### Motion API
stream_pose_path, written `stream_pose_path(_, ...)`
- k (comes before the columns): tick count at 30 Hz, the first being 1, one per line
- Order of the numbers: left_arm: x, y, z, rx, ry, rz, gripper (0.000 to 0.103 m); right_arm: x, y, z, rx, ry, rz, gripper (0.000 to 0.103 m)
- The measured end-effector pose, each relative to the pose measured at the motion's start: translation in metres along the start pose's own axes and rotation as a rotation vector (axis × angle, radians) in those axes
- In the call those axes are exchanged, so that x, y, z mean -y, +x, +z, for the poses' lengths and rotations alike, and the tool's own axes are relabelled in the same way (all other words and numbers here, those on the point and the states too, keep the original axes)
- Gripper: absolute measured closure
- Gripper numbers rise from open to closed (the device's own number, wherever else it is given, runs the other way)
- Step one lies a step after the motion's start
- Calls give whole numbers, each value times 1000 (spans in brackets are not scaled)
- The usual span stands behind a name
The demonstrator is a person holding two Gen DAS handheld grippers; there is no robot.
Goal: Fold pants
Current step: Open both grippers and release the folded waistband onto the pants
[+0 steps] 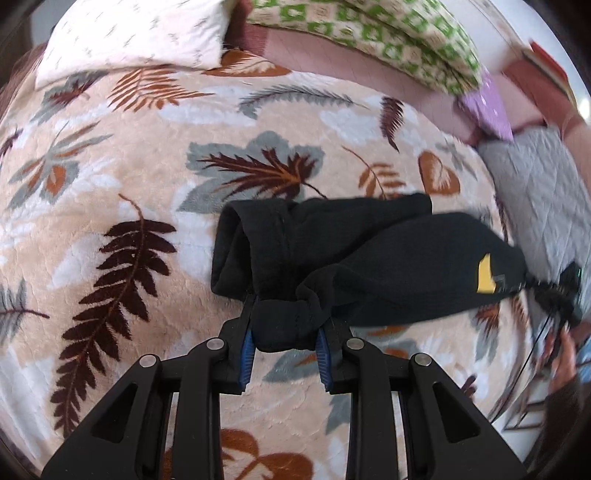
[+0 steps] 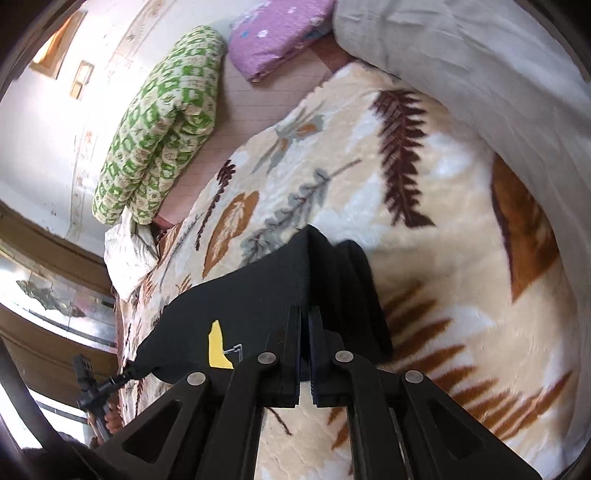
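Blue pads (image 1: 248, 347) on my left gripper (image 1: 285, 345) pinch a bunched wad of the black pants (image 1: 369, 258), which hang just over the leaf blanket (image 1: 147, 166). My right gripper (image 2: 305, 350) is clamped tight on a folded edge of the same pants (image 2: 258, 291), yellow patch (image 2: 218, 349) facing me. Green quilt (image 2: 159, 122) and purple pillow (image 2: 277, 33) sit well beyond.
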State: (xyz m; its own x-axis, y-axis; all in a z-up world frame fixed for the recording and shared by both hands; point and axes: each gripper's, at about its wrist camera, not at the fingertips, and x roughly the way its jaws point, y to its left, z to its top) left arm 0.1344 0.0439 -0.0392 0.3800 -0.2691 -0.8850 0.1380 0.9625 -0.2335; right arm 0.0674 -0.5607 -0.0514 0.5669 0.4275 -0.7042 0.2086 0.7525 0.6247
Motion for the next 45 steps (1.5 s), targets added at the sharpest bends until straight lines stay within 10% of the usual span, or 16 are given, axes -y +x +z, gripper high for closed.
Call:
stream_pose_path(12, 3, 6, 1, -10, 7, 34, 78, -17, 14, -4, -73, -91, -107, 78)
stream_pose_path(18, 6, 8, 1, -15, 32, 55, 77, -31, 11, -7, -89, -204, -181, 99)
stream_pose_path(29, 2, 1, -3, -34, 61, 72, 64, 11, 1, -11, -60, -66, -244, 94)
stream_pose_path(39, -42, -30, 21, -3, -109, -45, 46, -20, -24, -17, 7, -57, -164, 75)
stream_pose_path(45, -76, -41, 22, -2, -215, -254, 45, -39, -18, -32, -22, -50, -122, 75)
